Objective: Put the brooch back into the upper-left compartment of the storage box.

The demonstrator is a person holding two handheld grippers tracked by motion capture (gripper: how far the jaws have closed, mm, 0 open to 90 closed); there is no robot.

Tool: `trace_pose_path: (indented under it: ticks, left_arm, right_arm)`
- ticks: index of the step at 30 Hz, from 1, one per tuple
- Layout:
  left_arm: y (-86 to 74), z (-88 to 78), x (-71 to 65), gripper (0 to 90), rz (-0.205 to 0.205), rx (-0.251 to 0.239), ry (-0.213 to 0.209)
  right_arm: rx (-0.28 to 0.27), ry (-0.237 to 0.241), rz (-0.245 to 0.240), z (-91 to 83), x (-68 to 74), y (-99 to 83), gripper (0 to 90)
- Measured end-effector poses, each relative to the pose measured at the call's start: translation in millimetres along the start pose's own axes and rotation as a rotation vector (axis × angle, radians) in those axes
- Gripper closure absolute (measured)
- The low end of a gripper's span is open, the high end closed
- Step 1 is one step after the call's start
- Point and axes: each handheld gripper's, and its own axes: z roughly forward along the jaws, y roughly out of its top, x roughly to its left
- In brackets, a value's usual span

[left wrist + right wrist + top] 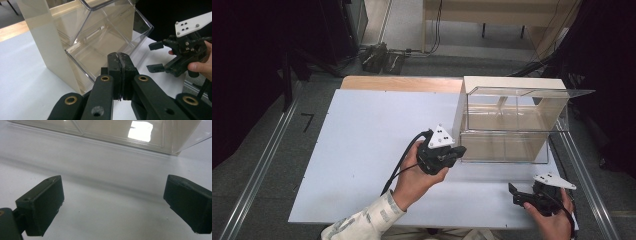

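Hovering beside the clear box (512,125), left hand-held gripper (455,151) pressed together, right hand-held gripper (518,195) spread.

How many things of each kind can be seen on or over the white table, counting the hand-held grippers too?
Black two-jaw grippers: 2, the left gripper with jaws shut and the right gripper with jaws open.
Clear plastic two-tier bin with cream side panels: 1, nothing visible inside.
White rectangular table board: 1.
Total: 4.
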Motion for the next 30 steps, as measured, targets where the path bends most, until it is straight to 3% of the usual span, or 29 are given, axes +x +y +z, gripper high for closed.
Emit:
trace_pose_path:
  ticks: [30]
  left_arm:
    - [37.3,4.0,-0.8,90.0,0.012,-0.051,-0.01]
  right_arm:
    - [-0.004,0.005,-0.004,0.4,-0.3,0.1,1.4]
